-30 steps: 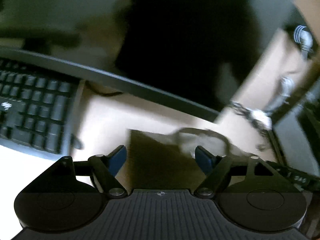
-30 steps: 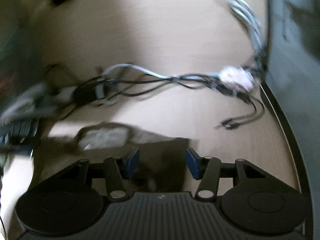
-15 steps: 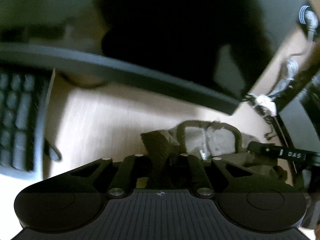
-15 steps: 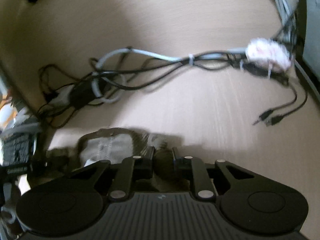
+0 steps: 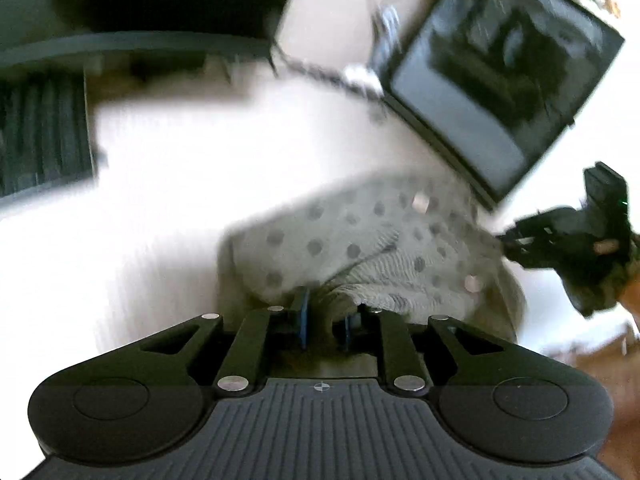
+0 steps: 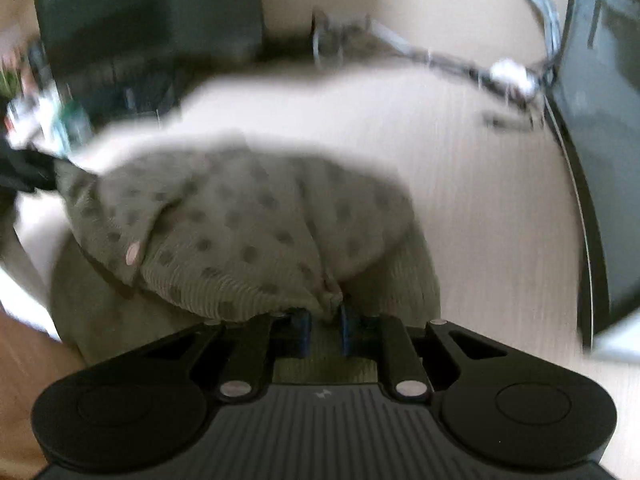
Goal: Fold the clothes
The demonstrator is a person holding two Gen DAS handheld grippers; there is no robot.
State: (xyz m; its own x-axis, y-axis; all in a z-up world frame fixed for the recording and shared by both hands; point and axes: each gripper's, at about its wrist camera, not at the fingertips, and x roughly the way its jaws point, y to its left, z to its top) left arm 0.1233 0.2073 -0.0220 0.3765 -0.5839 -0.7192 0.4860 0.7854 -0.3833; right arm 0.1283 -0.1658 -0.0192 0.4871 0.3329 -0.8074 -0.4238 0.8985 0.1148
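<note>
— How is the left gripper [image 5: 325, 326] set?

— Its jaws are drawn nearly together, and a ribbed edge of the dotted grey-green garment [image 5: 360, 248] is pinched between the blue pads [image 5: 303, 322]. The cloth is bunched right at the fingertips and is spread ahead and to the right of them over a pale desk [image 5: 168, 184].

— And the right gripper [image 6: 323, 330]?

— The same narrow gap is seen there. A gathered fold of the garment [image 6: 240, 224] is clamped between its blue pads [image 6: 345, 328], and most of the fabric is draped ahead and to the left of the fingers, with a ribbed hem lying just in front of them.

— What else is seen around the left gripper?

— A dark monitor [image 5: 500, 76] is seen ahead on the right, with a bundle of cables [image 5: 356, 76] ahead of the garment. A keyboard [image 5: 40, 136] lies far to the left. The other gripper's black body [image 5: 576, 240] is caught at the right edge, at the far end of the cloth.

— And around the right one?

— Cables [image 6: 500, 76] are seen ahead on the right, beside a dark screen edge [image 6: 600, 160]. Both views are blurred, so finer detail cannot be told.
</note>
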